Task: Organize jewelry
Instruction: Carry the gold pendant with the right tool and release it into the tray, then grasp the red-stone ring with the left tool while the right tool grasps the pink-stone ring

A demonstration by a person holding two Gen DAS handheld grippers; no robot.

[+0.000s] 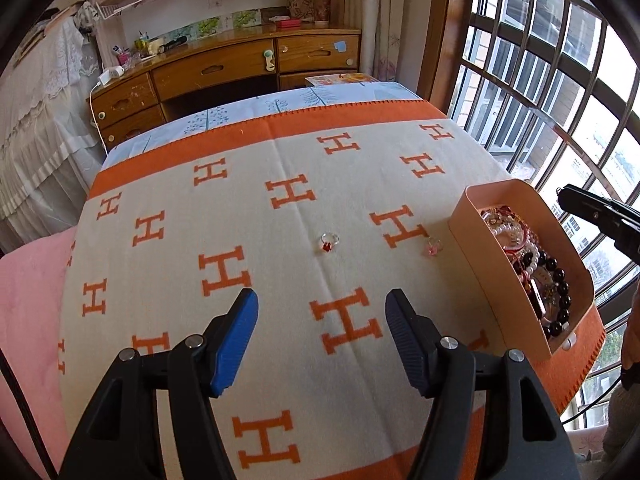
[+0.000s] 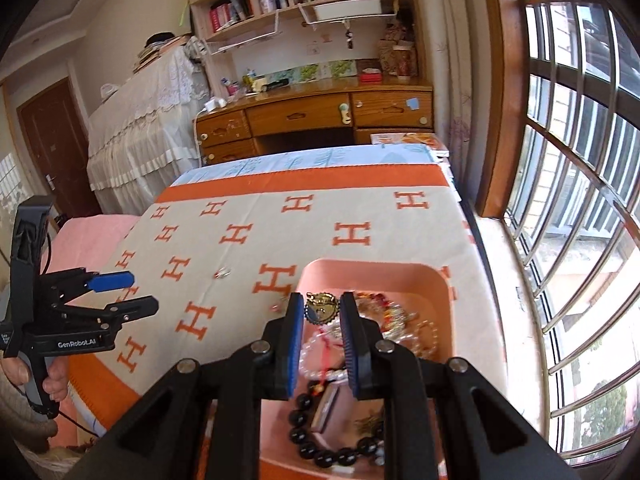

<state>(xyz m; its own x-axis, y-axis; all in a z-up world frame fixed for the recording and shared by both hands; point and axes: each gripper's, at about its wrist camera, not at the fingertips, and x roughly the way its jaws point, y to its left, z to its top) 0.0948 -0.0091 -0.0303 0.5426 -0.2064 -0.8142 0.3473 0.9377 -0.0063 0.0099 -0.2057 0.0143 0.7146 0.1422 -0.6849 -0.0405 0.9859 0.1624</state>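
2 rings point(image 1: 330, 241) beside full jewelry box point(image 1: 472, 232)

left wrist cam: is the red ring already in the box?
No, the red ring lies on the blanket, apart from the box, with a pink ring between them.
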